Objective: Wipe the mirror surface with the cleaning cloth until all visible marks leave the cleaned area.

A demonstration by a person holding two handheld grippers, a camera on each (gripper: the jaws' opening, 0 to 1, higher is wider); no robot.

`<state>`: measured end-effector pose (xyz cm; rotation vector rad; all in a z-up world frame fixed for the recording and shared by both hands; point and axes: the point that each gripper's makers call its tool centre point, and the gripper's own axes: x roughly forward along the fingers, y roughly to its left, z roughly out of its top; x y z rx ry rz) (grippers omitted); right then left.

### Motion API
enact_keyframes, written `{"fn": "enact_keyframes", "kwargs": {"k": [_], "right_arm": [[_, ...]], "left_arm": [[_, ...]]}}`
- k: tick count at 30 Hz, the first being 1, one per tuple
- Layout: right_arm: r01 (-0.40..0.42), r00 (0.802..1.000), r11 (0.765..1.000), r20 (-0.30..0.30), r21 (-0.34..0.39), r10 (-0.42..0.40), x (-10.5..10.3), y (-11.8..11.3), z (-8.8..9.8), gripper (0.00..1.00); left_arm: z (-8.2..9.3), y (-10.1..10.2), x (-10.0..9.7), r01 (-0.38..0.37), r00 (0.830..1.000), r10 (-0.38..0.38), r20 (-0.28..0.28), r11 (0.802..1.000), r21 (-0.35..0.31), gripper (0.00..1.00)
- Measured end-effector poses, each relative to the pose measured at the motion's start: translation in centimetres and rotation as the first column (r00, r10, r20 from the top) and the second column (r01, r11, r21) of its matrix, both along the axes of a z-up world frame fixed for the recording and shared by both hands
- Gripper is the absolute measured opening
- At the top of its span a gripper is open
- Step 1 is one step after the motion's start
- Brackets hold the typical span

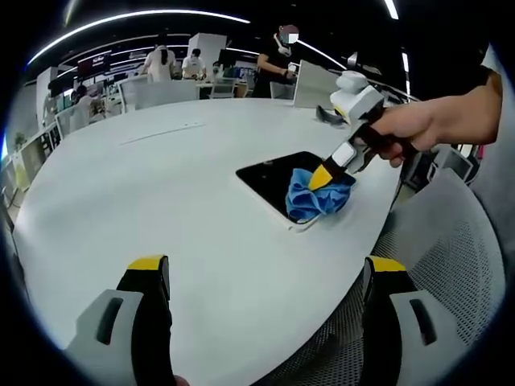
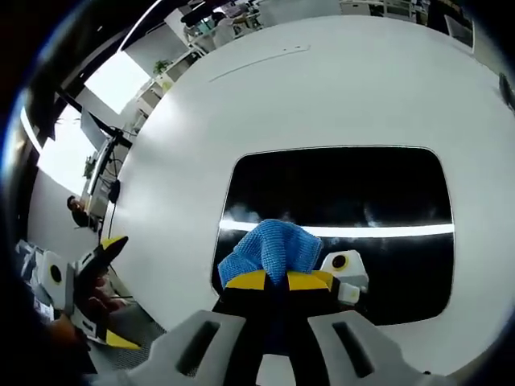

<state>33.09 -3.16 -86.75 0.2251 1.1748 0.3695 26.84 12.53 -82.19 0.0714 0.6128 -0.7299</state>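
Right gripper (image 2: 278,280) clamped shut on blue cleaning cloth (image 2: 269,249), pressed onto dark mirror (image 2: 354,185) near desk (image 1: 177,209) edge. Left gripper (image 1: 261,277) wide open, holding nothing, above desk. Faint smudges on glass.

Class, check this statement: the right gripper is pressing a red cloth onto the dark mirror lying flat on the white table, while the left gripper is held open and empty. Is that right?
Not quite: the cloth is blue, not red, as the right gripper view shows. The rest holds: the right gripper presses it onto the dark mirror lying flat on the white table, and the left gripper is open and empty.
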Motion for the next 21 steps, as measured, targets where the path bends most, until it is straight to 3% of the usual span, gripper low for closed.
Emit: {"fn": "enact_keyframes", "kwargs": {"k": [21], "right_arm": [[-0.040,0.999,0.999,0.001,0.029,0.040,0.2,3.9,0.1,0.01]], "left_arm": [[0.1,-0.3,-0.1,-0.001,1.000,0.000,-0.016,1.000,-0.025,0.99]]}}
